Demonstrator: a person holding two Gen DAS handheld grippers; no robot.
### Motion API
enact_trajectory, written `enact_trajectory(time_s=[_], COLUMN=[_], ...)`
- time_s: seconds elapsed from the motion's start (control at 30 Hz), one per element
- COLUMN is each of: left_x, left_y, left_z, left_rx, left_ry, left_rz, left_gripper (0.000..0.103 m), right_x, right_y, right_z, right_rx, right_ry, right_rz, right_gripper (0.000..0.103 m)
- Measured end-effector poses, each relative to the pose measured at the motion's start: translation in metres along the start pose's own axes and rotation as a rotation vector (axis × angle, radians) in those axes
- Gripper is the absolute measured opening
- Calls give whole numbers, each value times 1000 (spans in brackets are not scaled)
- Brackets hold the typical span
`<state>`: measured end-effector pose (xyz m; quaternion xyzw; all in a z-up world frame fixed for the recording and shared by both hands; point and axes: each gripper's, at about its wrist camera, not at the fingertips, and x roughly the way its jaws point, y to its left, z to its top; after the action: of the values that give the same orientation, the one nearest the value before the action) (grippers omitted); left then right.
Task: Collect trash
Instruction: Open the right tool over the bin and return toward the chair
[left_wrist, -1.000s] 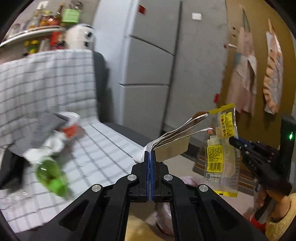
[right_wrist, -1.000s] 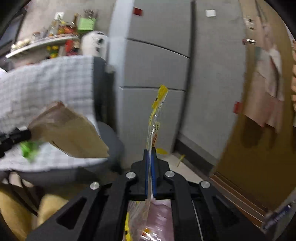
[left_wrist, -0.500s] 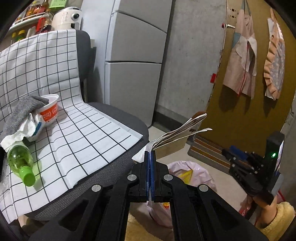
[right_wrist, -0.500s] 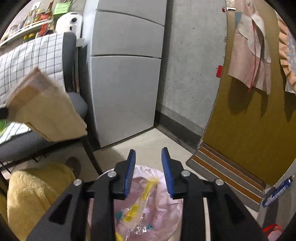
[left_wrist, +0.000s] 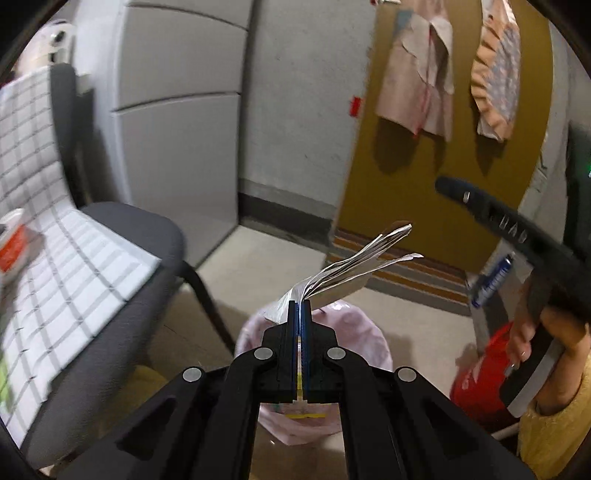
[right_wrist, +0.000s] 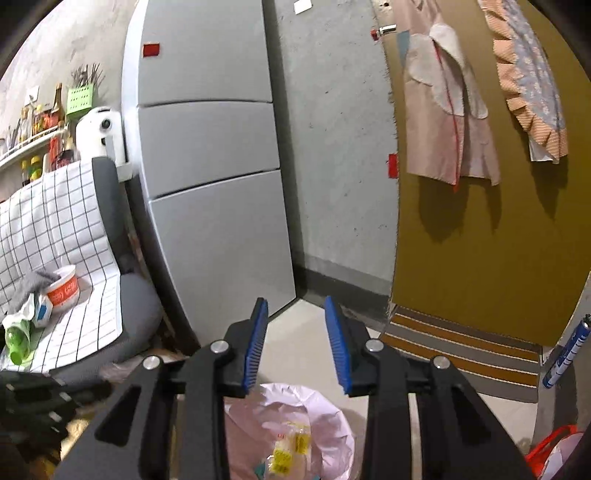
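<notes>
My left gripper is shut on a flat brown paper bag and holds it in the air above the pink trash bag on the floor. My right gripper is open and empty, above the same pink trash bag, which holds a clear wrapper with yellow labels. More trash lies on the chair: a red-and-white cup, a grey cloth, a crumpled white wrapper and a green bottle.
A grey chair with a checked cloth stands at the left, beside a grey fridge. A striped mat lies before the mustard door. A red bag sits on the floor at the right.
My right gripper opened and dropped the yellow-labelled wrapper into the pink bag. My left gripper carried the paper bag from beside the chair to above the pink bag.
</notes>
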<state>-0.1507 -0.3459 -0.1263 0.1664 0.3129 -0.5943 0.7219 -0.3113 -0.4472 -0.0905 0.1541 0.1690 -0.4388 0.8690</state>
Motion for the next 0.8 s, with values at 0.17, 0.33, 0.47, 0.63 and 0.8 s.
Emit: enact_trajectory(time_s=[0.17,0.33,0.47,0.63,0.8], left_x=[32,34,17,-17,-68], left_y=[2,19,40,66,100], left_z=[-3,-6,-5,-11,-30], left_rx=[-30,-66,-107,-132,-194], left_ry=[79,87,52,19,-25], left_rz=[-46,-32,14,113,250], left_gripper=[7,7,7,8,9], right_x=[7,10,8,-1,-10], right_y=[-5,2,19,52,101], right_z=[-3,-4,-1,5,10], right_rx=[8,0,-22,-66,-114], right_ry=[22,40,39,34,40], right_rz=[-7,0,29,109,232], right_gripper=[33,33,33,33,34])
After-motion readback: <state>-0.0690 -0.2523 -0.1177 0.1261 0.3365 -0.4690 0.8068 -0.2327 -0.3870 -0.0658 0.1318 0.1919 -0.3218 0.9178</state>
